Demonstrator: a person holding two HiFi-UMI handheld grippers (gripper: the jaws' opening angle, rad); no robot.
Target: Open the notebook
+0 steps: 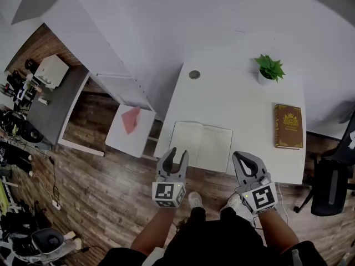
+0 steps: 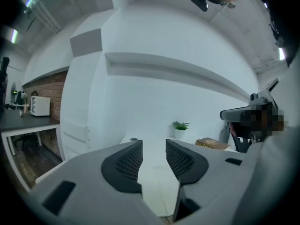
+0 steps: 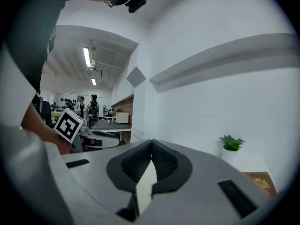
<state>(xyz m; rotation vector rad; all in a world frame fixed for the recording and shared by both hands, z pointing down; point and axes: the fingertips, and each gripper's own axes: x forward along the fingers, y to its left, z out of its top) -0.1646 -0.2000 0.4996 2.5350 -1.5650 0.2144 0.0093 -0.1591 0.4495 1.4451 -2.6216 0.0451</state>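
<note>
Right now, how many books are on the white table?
2. An open notebook lies at the table's near edge; a closed brown book lies by its right edge, near the potted plant. None seems hidden.

Your white table carries: notebook, open flat at near edge; brown book, closed, right side; potted plant far right; small round disc, possibly cable port, far left.
</note>
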